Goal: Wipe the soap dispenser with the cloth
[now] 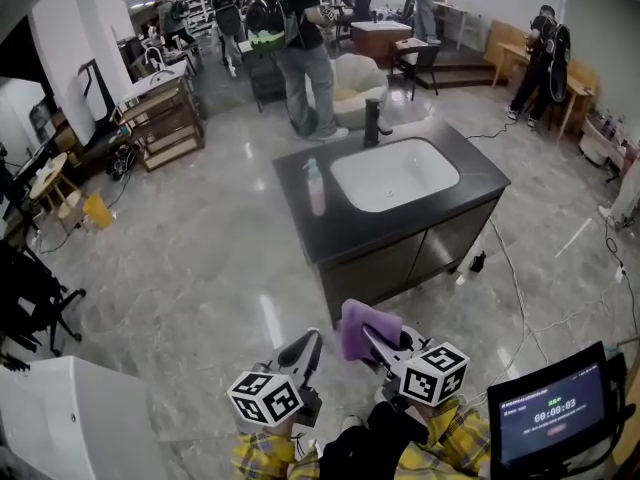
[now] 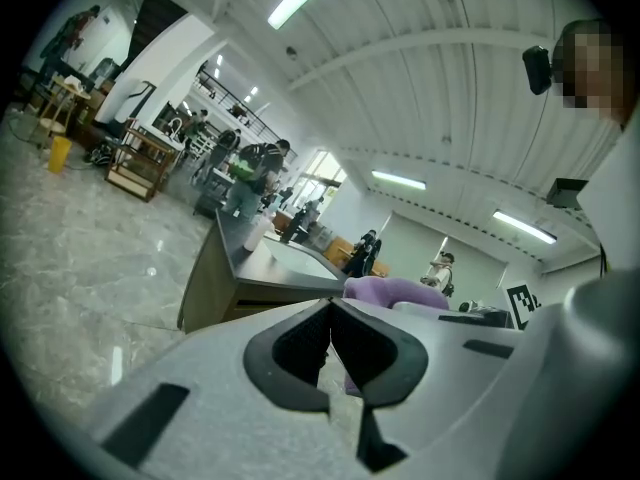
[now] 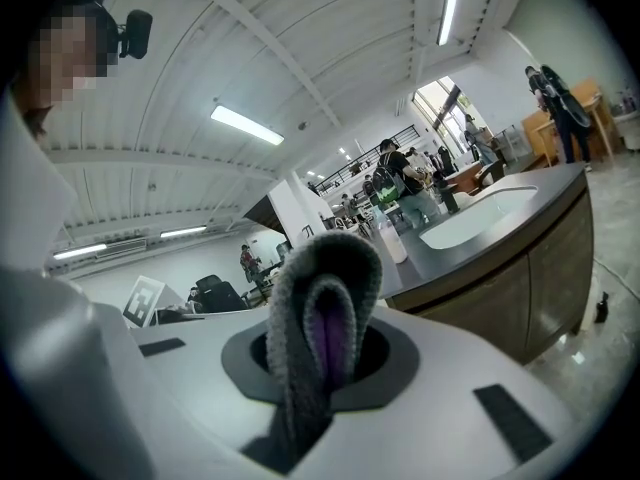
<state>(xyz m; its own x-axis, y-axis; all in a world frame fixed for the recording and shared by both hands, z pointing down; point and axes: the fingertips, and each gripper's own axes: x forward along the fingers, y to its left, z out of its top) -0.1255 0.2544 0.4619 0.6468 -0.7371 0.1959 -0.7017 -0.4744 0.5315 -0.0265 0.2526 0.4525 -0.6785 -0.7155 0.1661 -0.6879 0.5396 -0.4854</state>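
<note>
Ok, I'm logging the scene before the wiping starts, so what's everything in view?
soap dispenser: one, pale pink, on counter left of sink
sink: one, white, set in counter
faucet: one, black, behind sink
counter: one, dark, mid-floor
screen: one, black, lower right
people: several, background
cloth: one, purple, in right gripper
left gripper: one, grey, fingers shut, empty
right gripper: one, grey, fingers shut on cloth
</note>
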